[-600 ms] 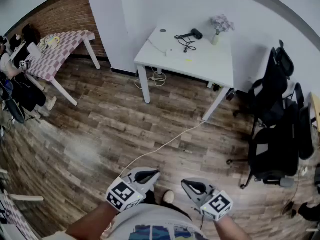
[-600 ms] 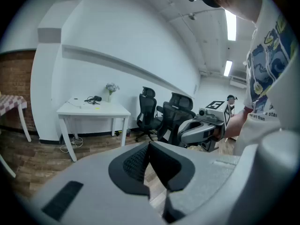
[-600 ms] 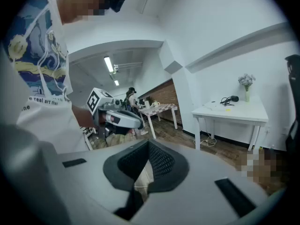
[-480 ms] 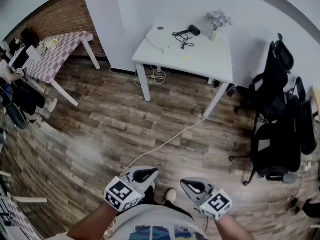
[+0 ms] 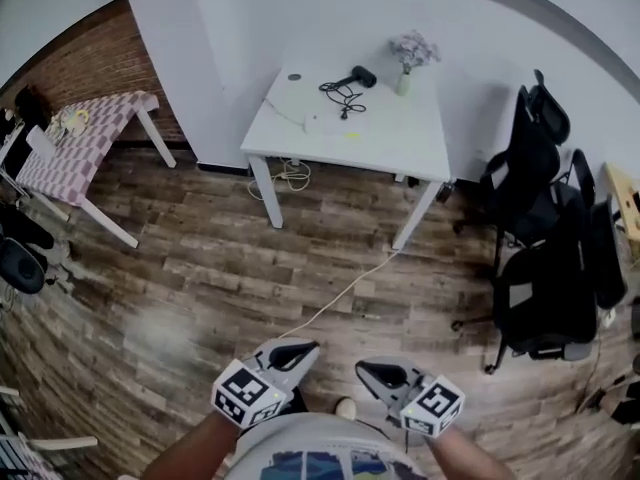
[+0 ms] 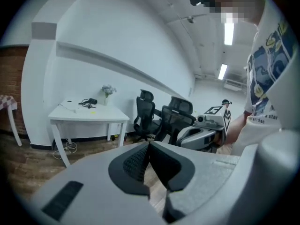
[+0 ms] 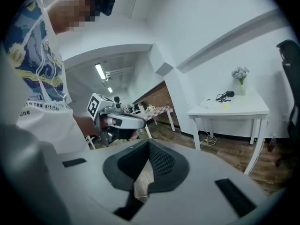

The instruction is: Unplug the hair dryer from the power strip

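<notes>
So this is the very start of the job, the approach step: the person stands well back on the wood floor (image 5: 200, 268) with nothing touched yet. The left gripper (image 5: 308, 347) has its jaws pressed together with nothing between them, and the right gripper (image 5: 364, 368) is the same, pads closed on each other and empty. Both are held low at the near edge, pointing toward the far wall. The hair dryer (image 5: 362, 74) lies on the white table (image 5: 410, 138) at the far side, its black cord (image 5: 340, 93) curled just beside it, near a small vase of flowers (image 5: 405, 60). The pale flat bar (image 5: 325, 123) next to the cord looks to me like the power strip (too small to make out the plug, honestly). A white cable (image 5: 340, 293) runs across the floor to the table leg, and office chairs (image 5: 545, 218) sit off to the right. Next move as I see it: walk up to the table, open the jaws, steady the strip with one gripper and pull the plug with the other.
</notes>
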Tool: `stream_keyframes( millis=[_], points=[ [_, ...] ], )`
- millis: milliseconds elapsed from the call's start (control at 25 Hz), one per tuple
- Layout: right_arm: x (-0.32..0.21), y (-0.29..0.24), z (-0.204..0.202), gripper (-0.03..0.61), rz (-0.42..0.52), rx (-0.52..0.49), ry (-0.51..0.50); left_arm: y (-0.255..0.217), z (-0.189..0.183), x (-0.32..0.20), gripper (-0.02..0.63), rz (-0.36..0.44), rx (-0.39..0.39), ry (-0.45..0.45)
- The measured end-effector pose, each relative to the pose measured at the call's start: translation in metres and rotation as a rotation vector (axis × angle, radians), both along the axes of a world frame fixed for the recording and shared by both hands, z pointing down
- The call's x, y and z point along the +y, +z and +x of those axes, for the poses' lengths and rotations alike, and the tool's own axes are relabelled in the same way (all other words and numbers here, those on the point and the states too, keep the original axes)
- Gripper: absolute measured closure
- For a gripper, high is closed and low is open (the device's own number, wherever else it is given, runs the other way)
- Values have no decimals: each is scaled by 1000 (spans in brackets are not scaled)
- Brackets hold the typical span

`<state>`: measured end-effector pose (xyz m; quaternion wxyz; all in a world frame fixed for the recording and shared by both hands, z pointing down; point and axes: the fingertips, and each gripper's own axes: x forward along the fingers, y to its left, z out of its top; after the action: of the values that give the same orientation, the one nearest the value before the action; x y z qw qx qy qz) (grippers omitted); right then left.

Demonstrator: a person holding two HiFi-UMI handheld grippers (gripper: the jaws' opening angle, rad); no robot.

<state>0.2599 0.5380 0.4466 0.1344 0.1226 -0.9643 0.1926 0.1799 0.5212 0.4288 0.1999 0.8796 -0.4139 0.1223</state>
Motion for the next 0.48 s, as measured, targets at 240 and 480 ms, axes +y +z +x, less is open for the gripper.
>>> stream_keyframes(
  millis=[240,480],
  points=[
    [-48,-16,-83,482,15,18,29,-10,-79,-49,609,6,70,22],
    [-86,-6,-137,503,31,72,134,3,-152,-90,609,14,39,91]
  ],
)
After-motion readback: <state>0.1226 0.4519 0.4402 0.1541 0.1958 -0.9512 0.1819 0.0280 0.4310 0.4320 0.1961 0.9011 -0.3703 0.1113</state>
